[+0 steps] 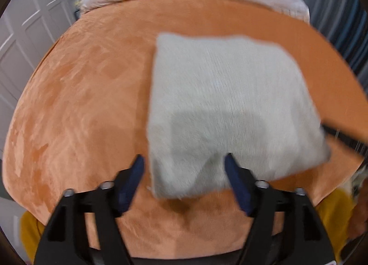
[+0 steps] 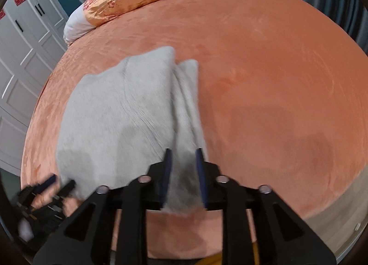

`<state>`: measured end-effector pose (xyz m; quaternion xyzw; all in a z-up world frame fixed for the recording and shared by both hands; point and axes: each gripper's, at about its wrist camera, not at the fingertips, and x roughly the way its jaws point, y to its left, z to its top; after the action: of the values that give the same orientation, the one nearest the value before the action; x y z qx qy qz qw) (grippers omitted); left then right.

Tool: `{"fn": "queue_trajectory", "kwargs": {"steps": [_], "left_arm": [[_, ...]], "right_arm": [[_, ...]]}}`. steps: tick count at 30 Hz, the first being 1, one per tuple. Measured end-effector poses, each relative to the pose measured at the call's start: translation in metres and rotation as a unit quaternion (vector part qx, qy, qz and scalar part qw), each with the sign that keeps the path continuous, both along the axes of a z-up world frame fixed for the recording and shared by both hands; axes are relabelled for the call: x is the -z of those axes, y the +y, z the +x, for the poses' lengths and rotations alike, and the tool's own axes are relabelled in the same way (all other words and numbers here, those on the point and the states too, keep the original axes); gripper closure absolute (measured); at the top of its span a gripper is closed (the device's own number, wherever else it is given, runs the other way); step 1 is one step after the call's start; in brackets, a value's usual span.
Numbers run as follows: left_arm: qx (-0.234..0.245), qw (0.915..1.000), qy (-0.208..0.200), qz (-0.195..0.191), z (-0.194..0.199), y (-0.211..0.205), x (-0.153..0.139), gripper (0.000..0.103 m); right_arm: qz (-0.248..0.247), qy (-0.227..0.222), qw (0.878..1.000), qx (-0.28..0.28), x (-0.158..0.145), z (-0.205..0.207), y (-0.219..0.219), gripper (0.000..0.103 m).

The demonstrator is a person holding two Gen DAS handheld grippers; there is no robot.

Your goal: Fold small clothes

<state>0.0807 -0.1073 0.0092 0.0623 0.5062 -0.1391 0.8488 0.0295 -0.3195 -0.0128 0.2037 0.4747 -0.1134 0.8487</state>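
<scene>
Left wrist view: left gripper [image 1: 184,161] at lower centre, jaws spread wide, near left corner of the grey garment [image 1: 227,108] between them but not pinched; garment lying folded on the orange bedspread [image 1: 92,104], right of centre. Right wrist view: right gripper [image 2: 182,157] at lower centre, jaws part open, astride the garment's bunched right edge [image 2: 186,104], pads seemingly not pressing; cloth filling centre left, other gripper blurred at lower left. Likely risks: loose layers slipping apart if the edge is snagged on the way out; ridge along the right edge staying rumpled; plush cover dragging the fabric and skewing the fold.
</scene>
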Motion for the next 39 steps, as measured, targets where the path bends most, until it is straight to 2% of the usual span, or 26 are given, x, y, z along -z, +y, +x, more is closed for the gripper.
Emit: {"fn": "queue_trajectory", "kwargs": {"steps": [1,2,6,9,14,18,20,21,23,27,33,39], "left_arm": [[-0.012,0.9997,-0.001,-0.02,0.007,0.01,-0.005,0.023],[-0.019,0.9994,0.002,-0.03,0.012,0.014,-0.005,0.02],[-0.054,0.9936,0.062,-0.077,0.045,0.034,0.011,0.019],[-0.062,0.9904,0.081,-0.093,0.057,0.038,0.02,0.019],[-0.036,0.9945,0.068,-0.071,0.064,0.018,0.027,0.016],[-0.026,0.9967,0.056,-0.053,0.065,0.005,0.032,0.014],[-0.029,0.9968,0.054,-0.052,0.068,0.004,0.036,0.008],[-0.032,0.9965,0.056,-0.054,0.07,0.005,0.039,0.005],[-0.034,0.9954,0.062,-0.065,0.075,0.011,0.042,0.005],[-0.034,0.9927,0.074,-0.089,0.082,0.015,0.052,0.005],[-0.023,0.9941,0.065,-0.084,0.084,0.008,0.057,0.005],[-0.018,0.993,0.068,-0.095,0.088,0.005,0.063,0.005]], "right_arm": [[0.002,-0.002,1.0,0.003,0.002,-0.003,-0.002,0.06],[0.008,-0.004,1.0,0.005,0.004,-0.006,-0.004,0.057],[0.058,-0.013,0.998,0.018,0.015,-0.008,-0.017,0.053],[0.075,-0.016,0.997,0.022,0.021,-0.002,-0.023,0.052],[0.103,-0.028,0.994,0.024,0.023,0.013,-0.026,0.052],[0.094,-0.02,0.995,0.015,0.03,0.033,-0.022,0.05],[0.092,-0.017,0.996,0.013,0.034,0.039,-0.02,0.048],[0.092,-0.018,0.996,0.013,0.037,0.041,-0.019,0.048],[0.101,-0.021,0.995,0.016,0.04,0.043,-0.02,0.046],[0.147,-0.028,0.988,0.025,0.053,0.042,-0.029,0.043],[0.164,-0.033,0.986,0.011,0.059,0.046,-0.032,0.041],[0.173,-0.039,0.984,-0.002,0.063,0.051,-0.034,0.041]]}}
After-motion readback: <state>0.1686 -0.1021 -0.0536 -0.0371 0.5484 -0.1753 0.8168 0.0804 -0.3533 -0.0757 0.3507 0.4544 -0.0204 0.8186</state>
